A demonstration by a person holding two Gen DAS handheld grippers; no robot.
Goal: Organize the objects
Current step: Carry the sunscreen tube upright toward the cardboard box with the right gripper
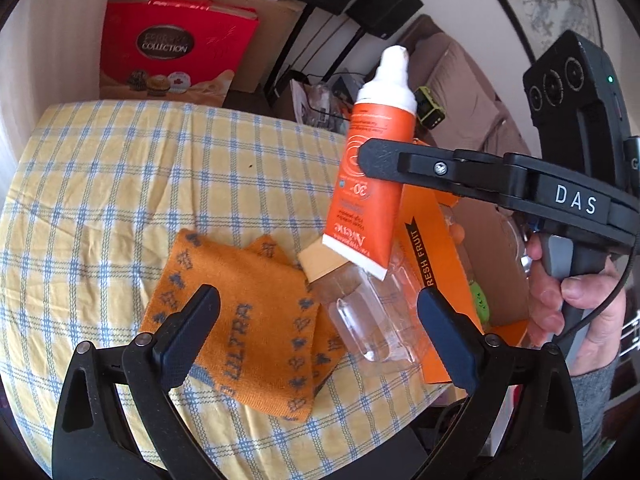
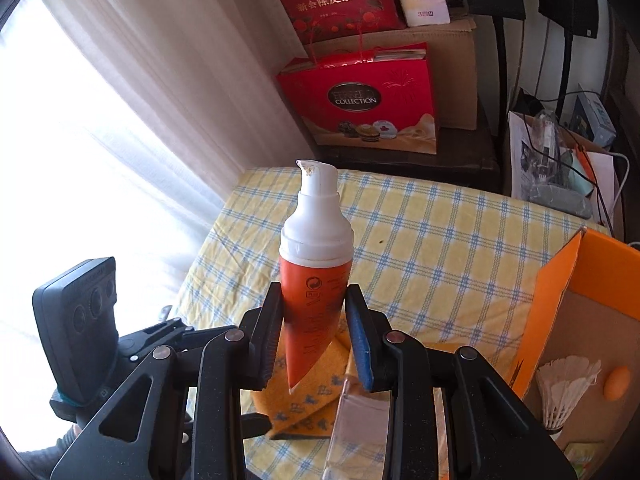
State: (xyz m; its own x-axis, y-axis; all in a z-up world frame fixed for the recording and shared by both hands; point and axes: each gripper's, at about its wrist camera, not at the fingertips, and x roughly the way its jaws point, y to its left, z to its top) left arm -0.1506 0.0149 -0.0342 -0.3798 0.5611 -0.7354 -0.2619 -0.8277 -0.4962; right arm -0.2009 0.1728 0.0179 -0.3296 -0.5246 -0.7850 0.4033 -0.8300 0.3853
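My right gripper (image 2: 314, 296) is shut on an orange tube with a white pump cap (image 2: 312, 276) and holds it upright above the table. In the left wrist view the tube (image 1: 372, 196) hangs tilted in the air, with one right finger (image 1: 374, 158) across it. My left gripper (image 1: 318, 304) is open with nothing between its fingers. It hovers over a folded orange cloth marked ULTRA (image 1: 240, 320) and a clear plastic bottle with a beige cap (image 1: 356, 312). Both lie on the yellow checked tablecloth (image 1: 120, 184). The cloth (image 2: 308, 400) and the bottle (image 2: 360, 420) also show below the tube.
An open orange cardboard box (image 2: 600, 264) at the table's right edge holds a white shuttlecock (image 2: 564, 392) and a small orange ball (image 2: 618, 384). A red gift bag (image 2: 360, 100) and cardboard boxes stand behind the table. A bright curtain (image 2: 100, 120) hangs on the left. A hand (image 1: 568, 292) grips the right handle.
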